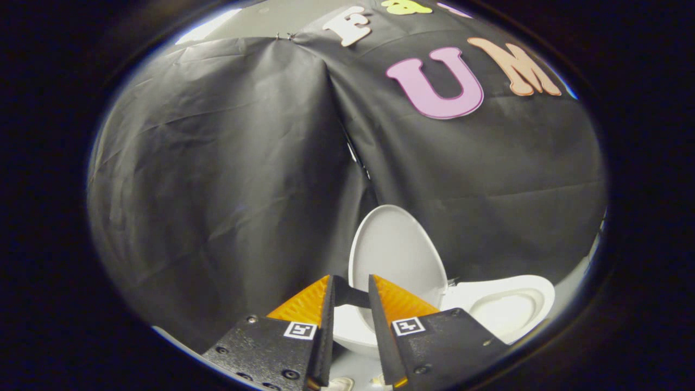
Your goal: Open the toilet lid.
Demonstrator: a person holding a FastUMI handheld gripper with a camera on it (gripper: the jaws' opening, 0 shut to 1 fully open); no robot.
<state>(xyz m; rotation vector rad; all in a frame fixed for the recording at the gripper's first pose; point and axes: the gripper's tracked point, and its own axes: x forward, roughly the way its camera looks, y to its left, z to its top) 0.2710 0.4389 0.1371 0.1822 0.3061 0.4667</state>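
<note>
While the lid (399, 250) stands raised, tool (352, 285) fingers gape — empty.

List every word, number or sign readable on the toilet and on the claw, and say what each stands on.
Claw: no words. Its fingers stand apart, holding nothing, just short of the lid.
Markers: one square black-and-white coded pattern on each finger, not readable text.
Toilet lid: raised, plain white, no text.
Toilet: plain white, no brand or label that can be made out.
</note>
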